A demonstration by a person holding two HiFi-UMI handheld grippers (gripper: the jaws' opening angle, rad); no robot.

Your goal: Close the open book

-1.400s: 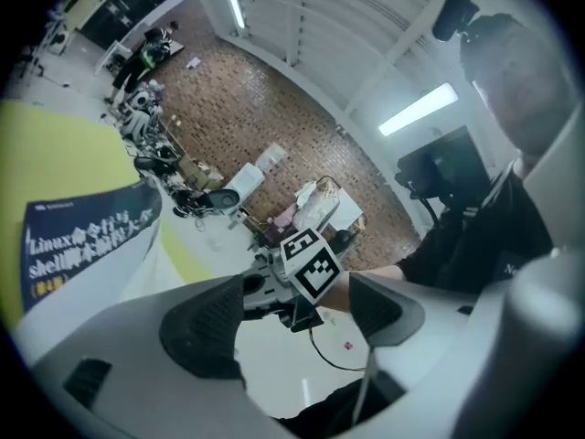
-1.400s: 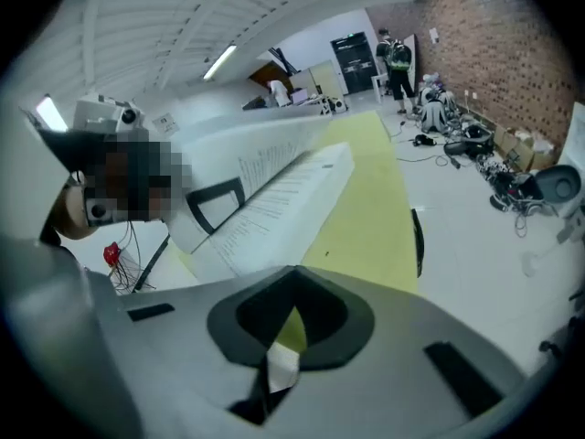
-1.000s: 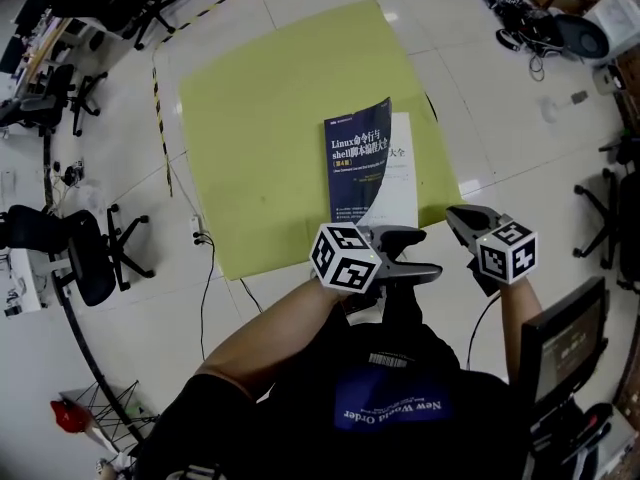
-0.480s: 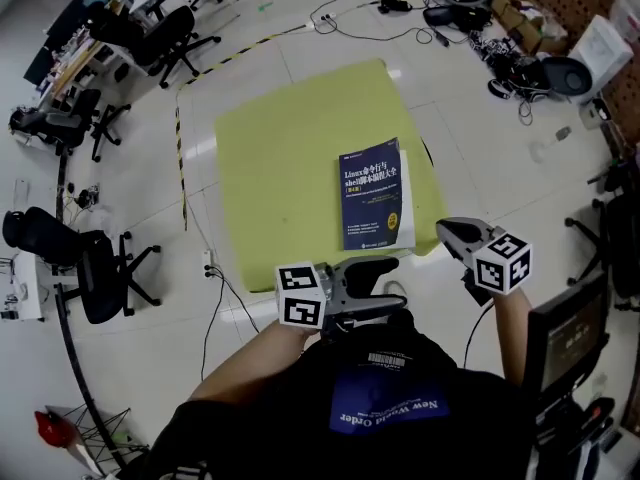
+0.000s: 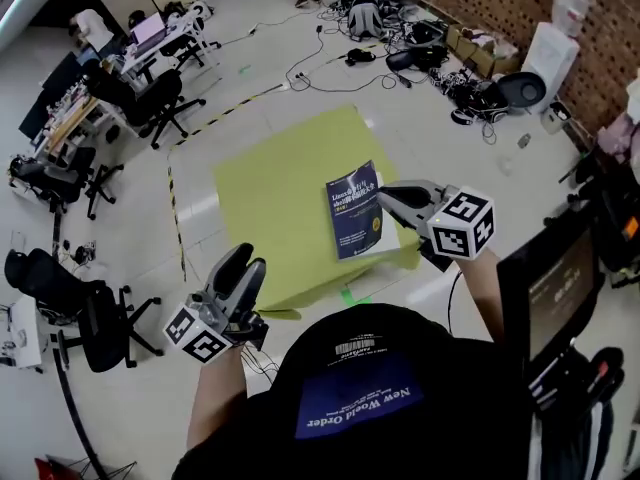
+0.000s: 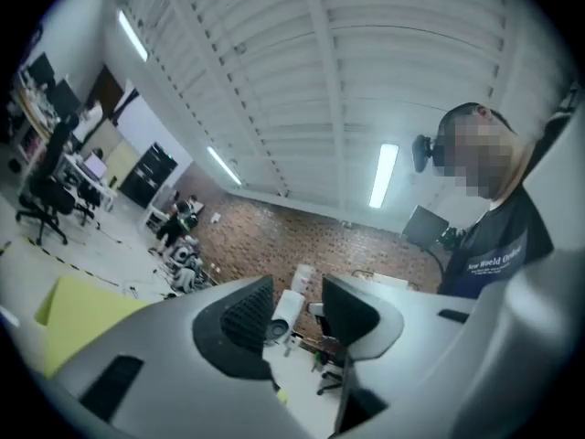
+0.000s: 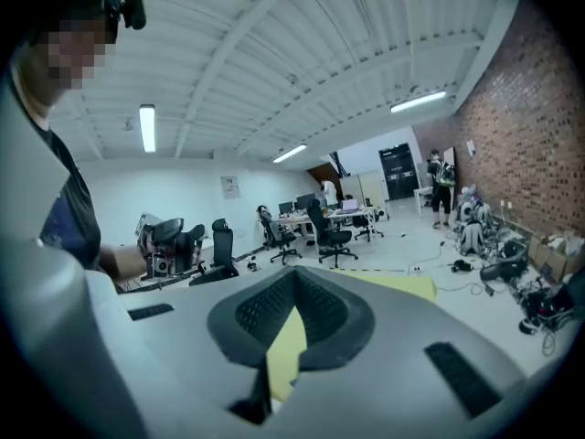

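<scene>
White tiled floor point(image 5: 470, 158) runs to a brick wall point(image 5: 520, 13), with black office chairs point(image 5: 160, 96) around and strip lights point(image 6: 385, 174) overhead

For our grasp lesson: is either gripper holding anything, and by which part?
Nothing is held. The left gripper, whose jaws have just been closing, is empty; the right gripper is shut on air. The closed blue book lies untouched.

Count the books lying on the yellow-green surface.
1. The blue-covered book lies cover up near the right edge of the yellow-green surface, just beside the right gripper in the head view. No other book shows there; the gripper may hide a little of that edge.
</scene>
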